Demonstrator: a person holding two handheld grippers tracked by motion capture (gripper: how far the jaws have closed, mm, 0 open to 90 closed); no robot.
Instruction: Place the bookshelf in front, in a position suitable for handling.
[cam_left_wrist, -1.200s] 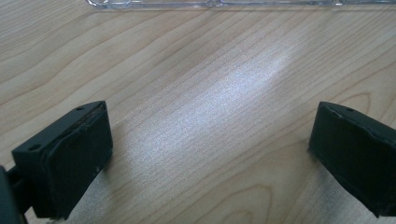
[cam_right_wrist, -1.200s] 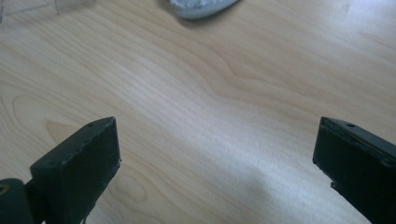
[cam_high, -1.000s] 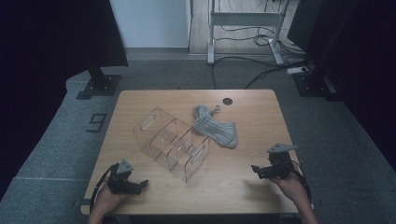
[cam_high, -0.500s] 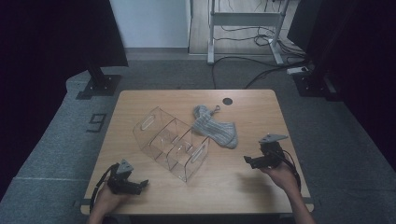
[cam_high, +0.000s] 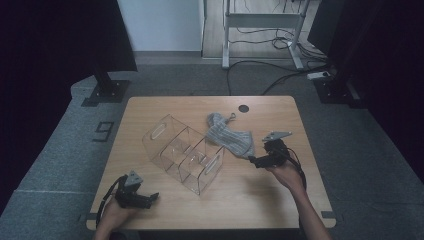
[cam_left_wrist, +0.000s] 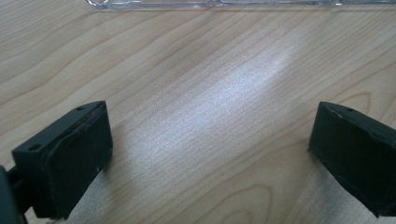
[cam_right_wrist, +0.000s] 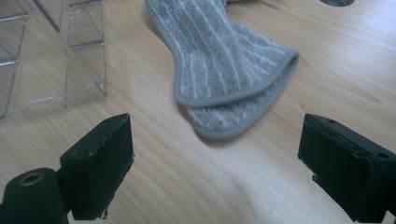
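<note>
Nearing grey cloth, right claw spread, slightly narrowing, empty; left claw spread, unmoved.

High view overhead, gripper views table-level

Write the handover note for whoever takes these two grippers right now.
Right hand-held gripper: open, jaws just been closing a little, nothing between them, aimed at the near end of the grey striped cloth and close to it, not touching.
Left hand-held gripper: open, idle near the table's front left corner, bare wooden table between its jaws.
Cloth lies crumpled on the table beside the clear plastic divided organizer, apart from it.
Done: approach to the cloth.
Left: grasping the cloth; it is not yet picked up. Nothing lies in the organizer's compartments.
</note>
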